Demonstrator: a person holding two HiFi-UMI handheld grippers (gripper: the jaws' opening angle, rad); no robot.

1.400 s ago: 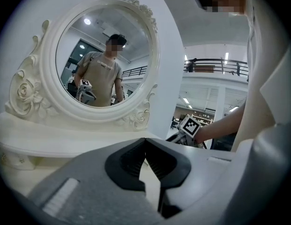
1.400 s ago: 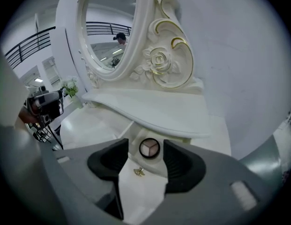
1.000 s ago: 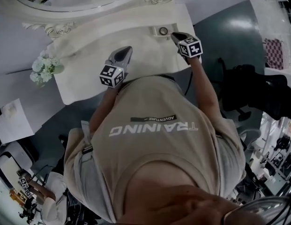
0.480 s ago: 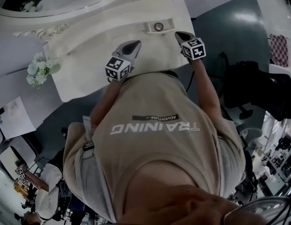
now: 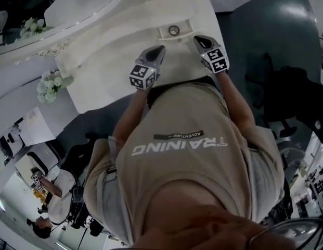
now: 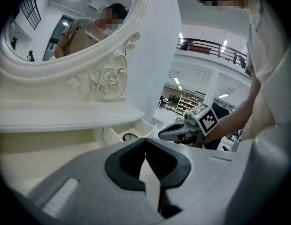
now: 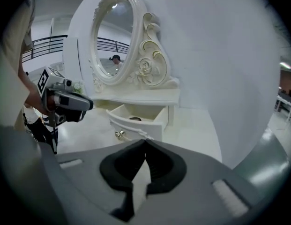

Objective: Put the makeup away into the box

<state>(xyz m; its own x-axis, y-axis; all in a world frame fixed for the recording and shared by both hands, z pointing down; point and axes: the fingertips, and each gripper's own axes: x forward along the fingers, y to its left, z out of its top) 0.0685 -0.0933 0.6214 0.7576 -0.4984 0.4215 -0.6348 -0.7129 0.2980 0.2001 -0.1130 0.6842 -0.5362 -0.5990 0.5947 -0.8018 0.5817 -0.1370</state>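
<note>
A small white drawer (image 5: 188,26) stands pulled out of the white vanity table (image 5: 109,72), and a round dark-rimmed makeup compact (image 5: 173,30) lies inside it. The same drawer (image 7: 144,123) and compact (image 7: 134,118) appear in the right gripper view, and the drawer (image 6: 147,125) with the compact (image 6: 130,136) in the left gripper view. My left gripper (image 5: 160,49) hovers just left of the drawer, shut and holding nothing. My right gripper (image 5: 196,38) is just right of the drawer front, shut and also holding nothing. Each gripper sees the other: the right gripper (image 6: 160,135) and the left gripper (image 7: 91,105).
An ornate oval mirror (image 7: 112,36) rises behind the tabletop with a shelf (image 7: 150,96) over the drawer. White flowers (image 5: 49,83) stand at the table's left end. A dark chair (image 5: 286,95) is to the right on the floor, and another person (image 5: 52,191) is at lower left.
My left gripper has swung right across the tabletop to the drawer's side. My right gripper has drawn back a little from the compact, toward the body.
</note>
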